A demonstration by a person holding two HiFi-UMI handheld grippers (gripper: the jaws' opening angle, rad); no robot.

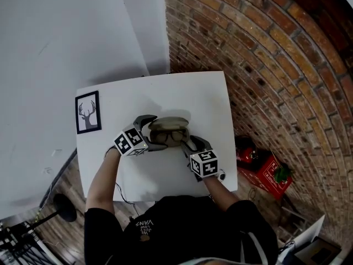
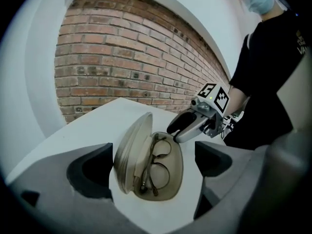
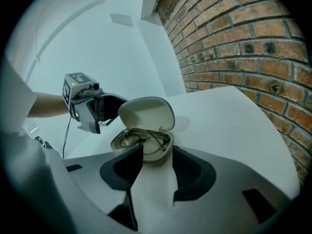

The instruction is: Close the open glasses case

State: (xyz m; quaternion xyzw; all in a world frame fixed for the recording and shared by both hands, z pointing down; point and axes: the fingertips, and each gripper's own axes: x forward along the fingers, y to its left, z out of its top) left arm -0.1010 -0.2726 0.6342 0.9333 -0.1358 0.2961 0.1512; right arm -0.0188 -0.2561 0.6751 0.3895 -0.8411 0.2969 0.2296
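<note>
**On the white square table (image 1: 138, 95), the lid is up and the closing push is yet to come**

Near the middle of that table lies the beige oval hard-shell glasses case (image 1: 170, 127), open like a clam; its lid stands up on the side away from the person, and a pair of folded thin-rimmed spectacles (image 2: 157, 162) rests in its tray; a small black-framed deer picture (image 1: 88, 112) sits well apart at the table's left edge, and a curved red brick wall (image 1: 265, 48) runs behind

At the case's left end the left gripper (image 1: 151, 132) has its jaws released and wide apart; the case lies between them, and in the left gripper view neither pad seems to press on it; at the other end the right gripper (image 1: 191, 143) is likewise spread and grasps nothing, with the near end of the case just at its jaw tips

By my reading the step in hand is the approach, both tools framing the case before any contact; the lid has not begun to fall; the next move calls for one gripper to steady the tray while the other tips the lid over its hinge and presses it down until it seats; the spectacles look to lie within the tray, so the lid should meet the rim cleanly, though a light case may slide if pushed from one side only
</note>
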